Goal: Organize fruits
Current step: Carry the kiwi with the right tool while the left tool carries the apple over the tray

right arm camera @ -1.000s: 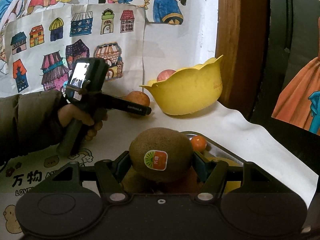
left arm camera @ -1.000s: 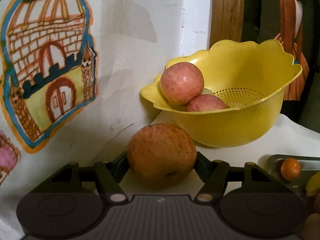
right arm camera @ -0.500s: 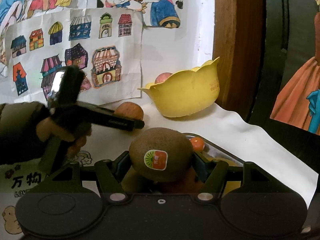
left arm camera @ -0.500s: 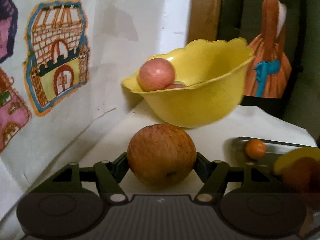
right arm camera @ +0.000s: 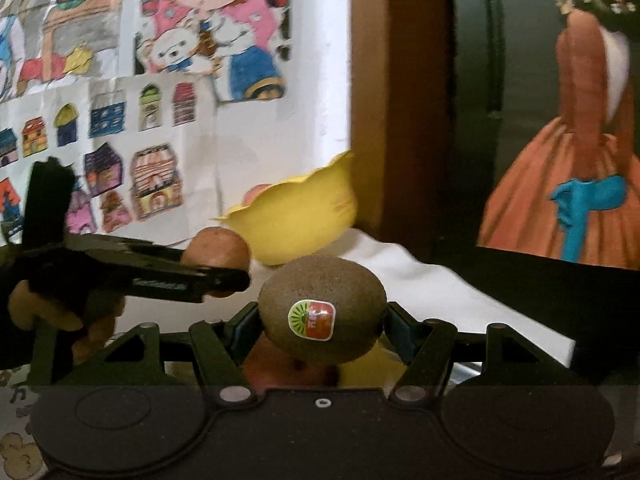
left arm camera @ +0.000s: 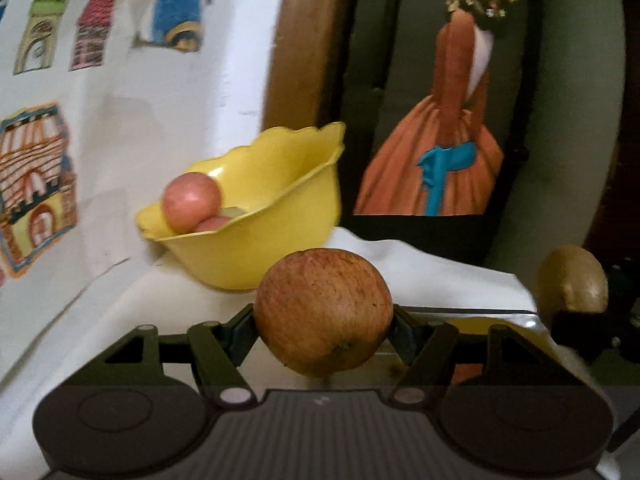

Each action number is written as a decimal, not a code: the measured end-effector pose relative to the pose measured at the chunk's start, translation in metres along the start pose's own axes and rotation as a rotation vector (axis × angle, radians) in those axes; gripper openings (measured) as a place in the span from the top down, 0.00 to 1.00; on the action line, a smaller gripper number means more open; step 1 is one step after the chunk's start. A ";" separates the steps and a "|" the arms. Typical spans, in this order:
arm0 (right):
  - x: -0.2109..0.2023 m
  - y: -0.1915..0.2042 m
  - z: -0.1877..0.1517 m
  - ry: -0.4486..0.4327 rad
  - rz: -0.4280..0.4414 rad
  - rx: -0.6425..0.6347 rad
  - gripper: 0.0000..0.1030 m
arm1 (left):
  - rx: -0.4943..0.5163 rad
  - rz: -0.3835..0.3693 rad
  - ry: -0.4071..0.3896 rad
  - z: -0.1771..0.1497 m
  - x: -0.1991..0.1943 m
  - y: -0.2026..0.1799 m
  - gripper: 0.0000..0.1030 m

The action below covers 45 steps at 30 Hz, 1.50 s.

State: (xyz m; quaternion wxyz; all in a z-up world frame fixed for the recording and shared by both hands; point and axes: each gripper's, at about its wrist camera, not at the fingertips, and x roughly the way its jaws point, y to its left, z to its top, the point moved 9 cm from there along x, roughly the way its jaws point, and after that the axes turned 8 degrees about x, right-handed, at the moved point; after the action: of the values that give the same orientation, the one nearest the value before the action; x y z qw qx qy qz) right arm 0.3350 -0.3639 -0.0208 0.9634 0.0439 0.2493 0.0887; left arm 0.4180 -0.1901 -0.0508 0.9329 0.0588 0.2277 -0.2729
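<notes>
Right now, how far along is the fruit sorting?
Done: two pink apples sit in the yellow bowl. In hand: left gripper holds a russet apple, right gripper a kiwi. Left: placing both, plus fruit in the metal tray.

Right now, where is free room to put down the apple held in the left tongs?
Inside the yellow bowl, its right half is bare; two red apples crowd its left side. The white cloth between bowl and metal tray is also bare. The tray itself looks crowded.

Dim, warm indoor light; both fisheye views look motion-blurred, edges bowed and dark.
</notes>
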 end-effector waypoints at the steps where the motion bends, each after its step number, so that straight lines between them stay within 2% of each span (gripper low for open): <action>1: -0.004 -0.005 0.000 -0.005 -0.013 0.005 0.34 | 0.005 -0.010 -0.004 0.002 -0.001 -0.006 0.30; 7: -0.025 -0.034 -0.011 0.000 -0.083 0.024 0.34 | 0.015 -0.053 -0.009 0.005 -0.004 -0.035 0.30; 15: -0.029 -0.062 -0.034 0.017 -0.149 0.024 0.34 | 0.030 -0.104 -0.007 -0.003 -0.018 -0.071 0.30; 30: -0.011 -0.077 -0.076 0.091 -0.128 0.071 0.34 | 0.040 -0.128 0.055 -0.047 -0.043 -0.109 0.30; 45: 0.005 -0.079 -0.077 0.101 -0.106 0.124 0.34 | 0.034 -0.121 0.094 -0.058 -0.028 -0.113 0.30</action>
State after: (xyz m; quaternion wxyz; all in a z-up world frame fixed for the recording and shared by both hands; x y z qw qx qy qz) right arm 0.3138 -0.4376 -0.1007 0.9484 0.0858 0.3043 0.0241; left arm 0.3135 -0.2588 -0.0884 0.9019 0.0735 0.2696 -0.3295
